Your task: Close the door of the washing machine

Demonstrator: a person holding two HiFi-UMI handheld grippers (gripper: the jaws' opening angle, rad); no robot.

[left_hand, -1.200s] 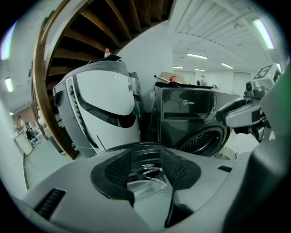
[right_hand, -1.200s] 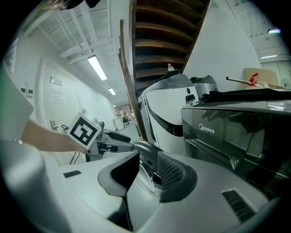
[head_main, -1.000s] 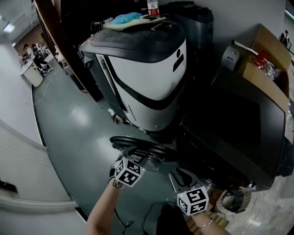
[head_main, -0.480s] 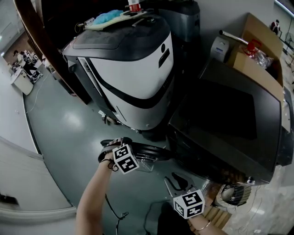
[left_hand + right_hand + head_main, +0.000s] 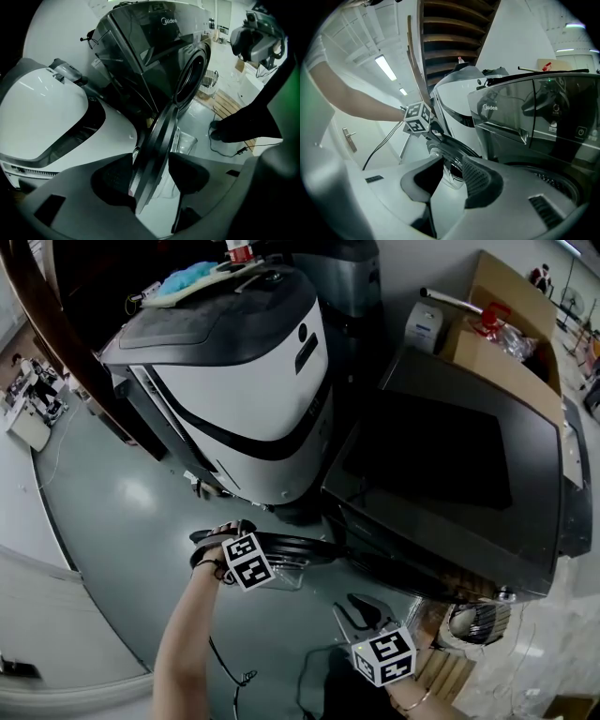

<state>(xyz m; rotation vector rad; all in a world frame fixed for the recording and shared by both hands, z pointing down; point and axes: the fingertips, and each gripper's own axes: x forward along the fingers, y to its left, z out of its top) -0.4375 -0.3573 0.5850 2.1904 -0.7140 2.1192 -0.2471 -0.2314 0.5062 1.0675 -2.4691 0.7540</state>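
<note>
Beside washing machine [image 5: 450,465] | cardboard box [image 5: 506,367] holds clear bag [image 5: 513,336]; door [image 5: 281,547] open

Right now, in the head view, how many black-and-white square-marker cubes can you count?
2. One cube tops the left claw at the round dark washing-machine door; the other tops the right claw, lower right. None appears hidden.
</note>
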